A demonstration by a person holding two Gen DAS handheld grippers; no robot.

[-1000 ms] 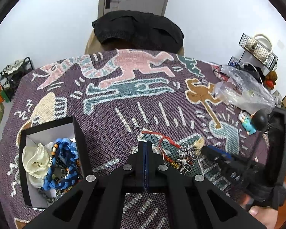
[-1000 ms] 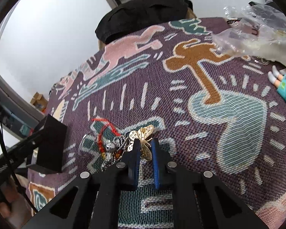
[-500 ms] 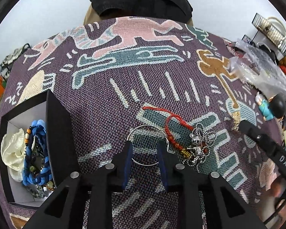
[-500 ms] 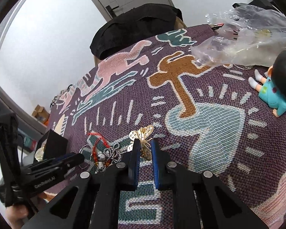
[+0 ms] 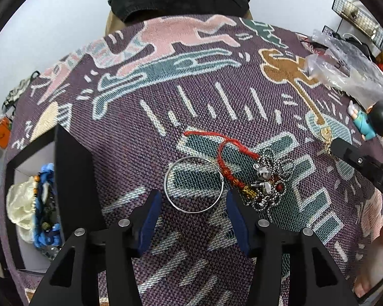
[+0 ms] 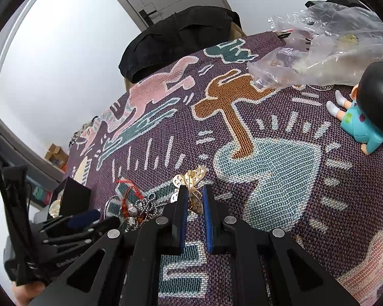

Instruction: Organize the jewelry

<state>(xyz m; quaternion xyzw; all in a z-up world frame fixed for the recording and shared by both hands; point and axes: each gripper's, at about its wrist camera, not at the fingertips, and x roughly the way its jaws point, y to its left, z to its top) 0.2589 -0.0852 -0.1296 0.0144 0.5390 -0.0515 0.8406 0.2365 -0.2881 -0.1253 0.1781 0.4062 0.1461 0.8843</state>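
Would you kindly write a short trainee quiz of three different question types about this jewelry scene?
1. True or false: the left gripper is shut on the thin silver hoop bangle.
2. Which item does the right gripper hold? A) gold filigree butterfly ornament B) red braided cord bracelet C) silver ball chain
3. Fill in: the blue chunky bead necklace lies inside the black open ____.

Key: 1 false; 2 A; 3 box.
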